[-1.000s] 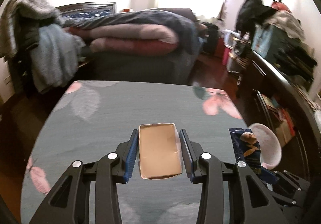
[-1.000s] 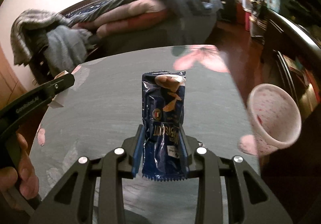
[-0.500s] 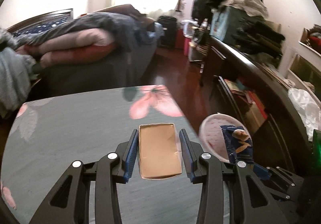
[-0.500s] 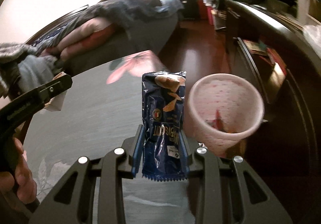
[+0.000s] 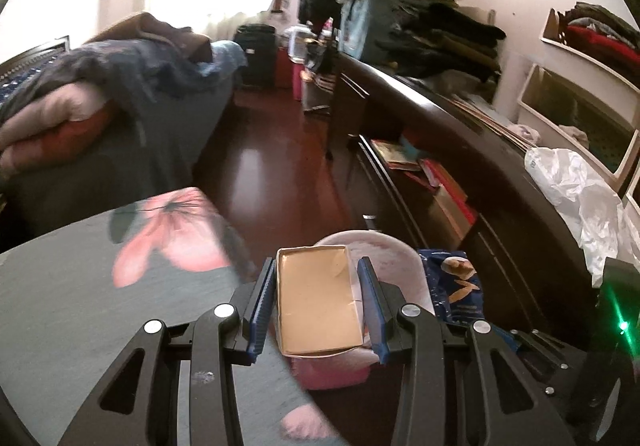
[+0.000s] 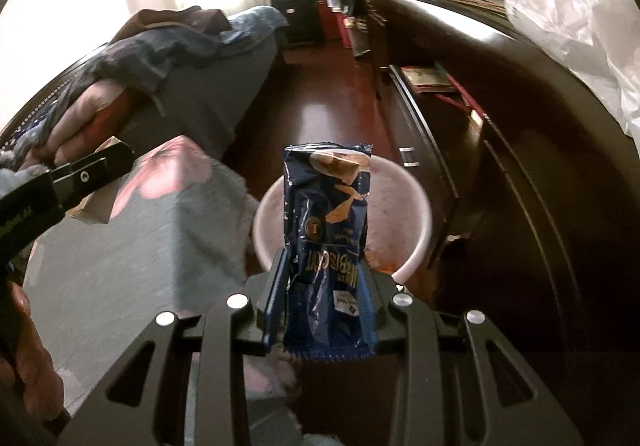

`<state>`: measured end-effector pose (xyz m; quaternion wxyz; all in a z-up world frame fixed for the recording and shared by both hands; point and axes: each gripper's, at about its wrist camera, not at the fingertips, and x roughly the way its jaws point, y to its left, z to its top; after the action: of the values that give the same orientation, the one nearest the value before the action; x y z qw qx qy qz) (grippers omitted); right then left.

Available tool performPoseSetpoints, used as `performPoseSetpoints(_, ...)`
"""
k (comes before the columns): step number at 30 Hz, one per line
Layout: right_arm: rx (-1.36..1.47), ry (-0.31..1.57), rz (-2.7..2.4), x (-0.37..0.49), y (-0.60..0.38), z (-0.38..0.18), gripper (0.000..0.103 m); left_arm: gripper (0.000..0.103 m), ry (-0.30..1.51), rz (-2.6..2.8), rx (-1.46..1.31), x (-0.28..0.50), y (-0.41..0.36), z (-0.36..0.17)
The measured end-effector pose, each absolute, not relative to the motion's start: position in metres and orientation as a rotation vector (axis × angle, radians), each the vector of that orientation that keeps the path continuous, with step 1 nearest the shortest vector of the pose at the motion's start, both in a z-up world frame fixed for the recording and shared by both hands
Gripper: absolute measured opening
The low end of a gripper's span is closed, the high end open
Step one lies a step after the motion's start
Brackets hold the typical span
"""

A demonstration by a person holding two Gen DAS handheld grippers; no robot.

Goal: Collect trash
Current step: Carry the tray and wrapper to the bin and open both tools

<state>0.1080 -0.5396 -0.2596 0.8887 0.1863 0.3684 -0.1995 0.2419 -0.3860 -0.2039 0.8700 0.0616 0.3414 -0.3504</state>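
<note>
My left gripper (image 5: 316, 296) is shut on an open brown cardboard box (image 5: 318, 302), held over the near rim of a pink waste bin (image 5: 394, 246). My right gripper (image 6: 324, 292) is shut on a dark blue biscuit wrapper (image 6: 326, 230), which stands upright above the same pink bin (image 6: 404, 186). In the left wrist view the blue wrapper (image 5: 456, 282) shows just right of the box. In the right wrist view the left gripper's black finger (image 6: 94, 168) and the box's corner (image 6: 94, 210) sit at the left, with a hand (image 6: 24, 358) at the lower left.
The bin stands on a dark red floor (image 5: 272, 170) beside a grey cloth-covered table (image 5: 100, 306) with pink flowers. A long dark cabinet (image 5: 460, 150) runs along the right, with a white plastic bag (image 5: 576, 190) on it. A bed with piled bedding (image 5: 100, 86) lies behind.
Both grippers swung right from over the table to over the pink bin, each keeping its hold. The bin now lies under the box and the wrapper.
</note>
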Motion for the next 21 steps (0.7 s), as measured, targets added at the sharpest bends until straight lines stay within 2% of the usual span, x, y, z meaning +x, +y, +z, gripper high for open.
performPoseSetpoints(21, 0.443, 0.829, -0.492, 0.158, -0.605, -0.315, 0.033, 0.041, 0.842, -0.765, 0.200, 0.290, -0.478, -0.264)
